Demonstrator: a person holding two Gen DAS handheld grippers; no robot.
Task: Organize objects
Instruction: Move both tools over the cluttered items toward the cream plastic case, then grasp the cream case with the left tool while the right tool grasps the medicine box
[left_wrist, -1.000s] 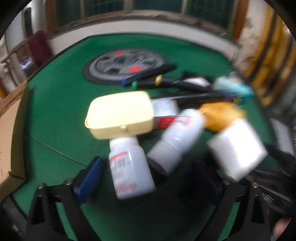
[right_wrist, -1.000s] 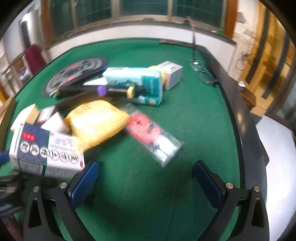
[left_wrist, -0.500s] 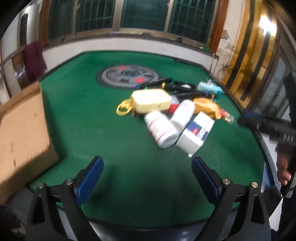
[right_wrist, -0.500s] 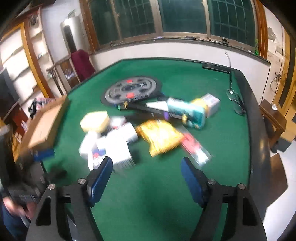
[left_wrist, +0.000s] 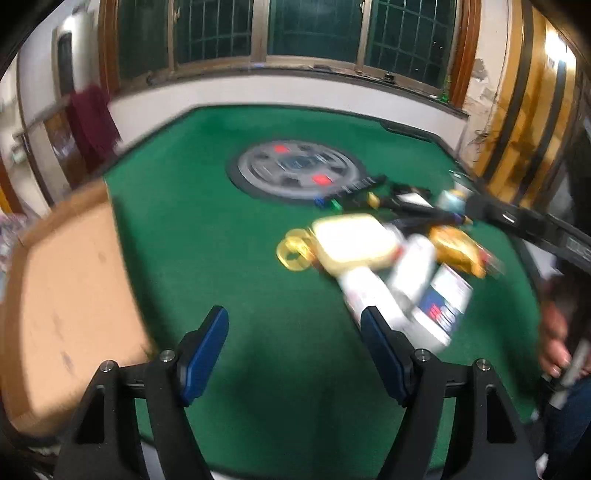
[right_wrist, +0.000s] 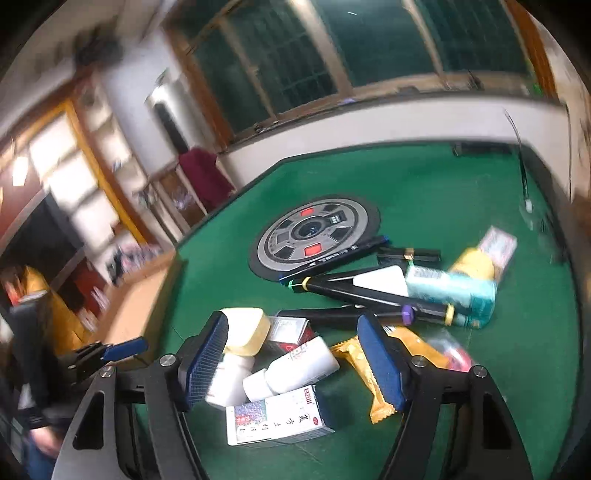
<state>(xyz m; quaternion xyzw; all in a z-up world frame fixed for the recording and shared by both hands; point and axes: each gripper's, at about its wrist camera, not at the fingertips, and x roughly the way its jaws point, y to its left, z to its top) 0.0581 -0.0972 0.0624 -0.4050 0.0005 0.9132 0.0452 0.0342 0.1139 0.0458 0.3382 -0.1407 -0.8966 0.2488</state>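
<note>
Green felt table (left_wrist: 221, 236) with a round grey wheel-pattern disc (left_wrist: 299, 171) at its middle and a dark raised rim. Dark barred windows in wooden frames (left_wrist: 314, 33) above a white wall; a maroon cloth (right_wrist: 201, 175) hangs at the left. White shelving with yellow trim (right_wrist: 74, 173), blurred.

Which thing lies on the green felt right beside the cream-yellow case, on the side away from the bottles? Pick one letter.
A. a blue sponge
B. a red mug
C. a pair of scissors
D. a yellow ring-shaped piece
D: in the left wrist view a translucent yellow ring-shaped piece lies against the cream-yellow case on the green felt, opposite the white bottles.
</note>
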